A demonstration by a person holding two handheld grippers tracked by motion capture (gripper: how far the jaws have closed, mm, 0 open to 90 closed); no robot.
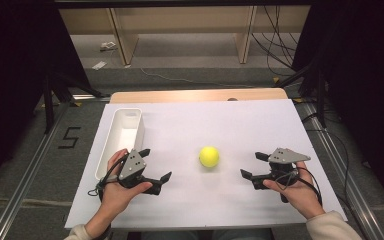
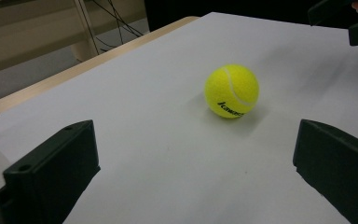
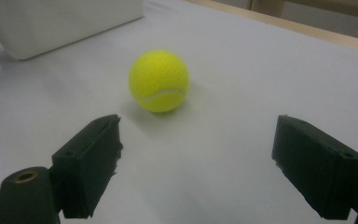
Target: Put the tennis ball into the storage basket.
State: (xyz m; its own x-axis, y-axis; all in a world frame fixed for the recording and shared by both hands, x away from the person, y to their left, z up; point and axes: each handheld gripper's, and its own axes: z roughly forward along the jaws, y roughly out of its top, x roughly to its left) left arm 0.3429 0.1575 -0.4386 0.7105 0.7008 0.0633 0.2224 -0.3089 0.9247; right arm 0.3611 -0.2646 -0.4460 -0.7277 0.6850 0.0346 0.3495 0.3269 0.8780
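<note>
1. At the left edge of the white paper-covered table [image 1: 200, 210], at about nine o'clock from the centre, stands a long white plastic bin [image 1: 132, 116], open on top and empty as far as the high view shows.
2. Just at five o'clock of the bin, the left gripper [image 1: 156, 165] rests in the person's left hand [image 1: 115, 192]; its black jaws stand wide apart with nothing between them, aimed toward three o'clock at the ball.
3. The fuzzy yellow-green felt tennis ball [image 1: 209, 156] sits on the bare table surface near the centre, between the two grippers and touching neither; it is well apart from the bin.
4. My judgement on handling: the ball is light, springy and slightly compressible, and its felt gives the jaws good friction. It rolls freely, so a glancing touch could send it away. The best hold is across its widest middle, one jaw on each side at equal height.
5. A sphere has no long axis and points nowhere. In the left gripper view the black lettering [image 2: 230, 108] faces that camera low on the ball, with the white seam [image 2: 235, 86] curving above it.
6. At three o'clock of the ball, the right gripper [image 1: 254, 164], held in the right hand [image 1: 300, 192], also has its jaws spread wide and empty, facing nine o'clock.
</note>
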